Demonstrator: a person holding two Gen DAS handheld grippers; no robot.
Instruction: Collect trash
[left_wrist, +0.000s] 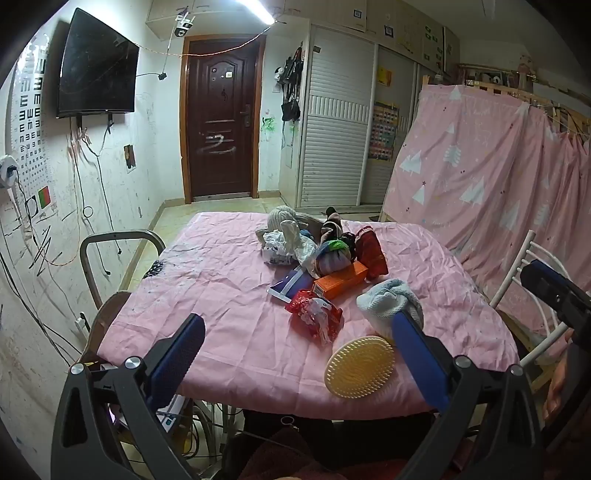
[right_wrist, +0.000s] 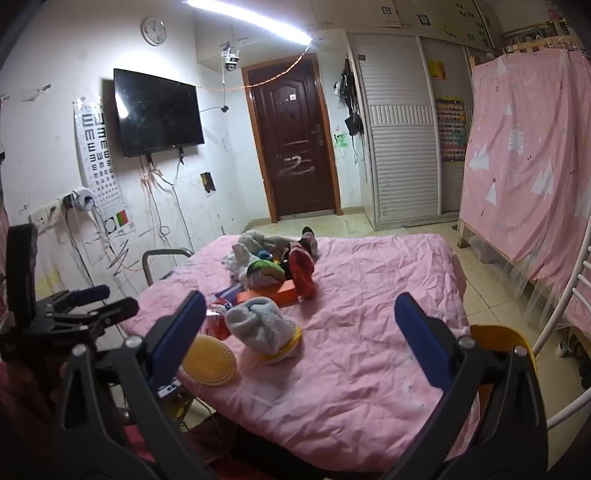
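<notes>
Trash lies mixed into a clutter heap on the table (left_wrist: 221, 295), which is draped in a pink cloth, so nothing can be swept up blindly and the pieces need picking out one by one. Farthest left in the heap sits a crumpled white plastic bag (left_wrist: 284, 245), with a purple-and-white flat packet (left_wrist: 290, 284) just in front of it; both look like discards. Nearer the front edge a crinkled red wrapper (left_wrist: 314, 317) rests apart from the pile, probably the easiest first grab. Beside it an orange box (left_wrist: 341, 282) lies flat under a knitted ball (left_wrist: 332, 256), and a red pouch (left_wrist: 373, 251) leans at the right end. A grey knit hat (left_wrist: 388, 301) and a yellow round brush (left_wrist: 360, 365) sit closest to the near edge, likely keepers. The left gripper (left_wrist: 295, 336) hovers short of the table, fingers spread wide and empty, lined up roughly on the wrapper. The right gripper (right_wrist: 299, 317) hangs likewise released over the bare right half, holding nothing
</notes>
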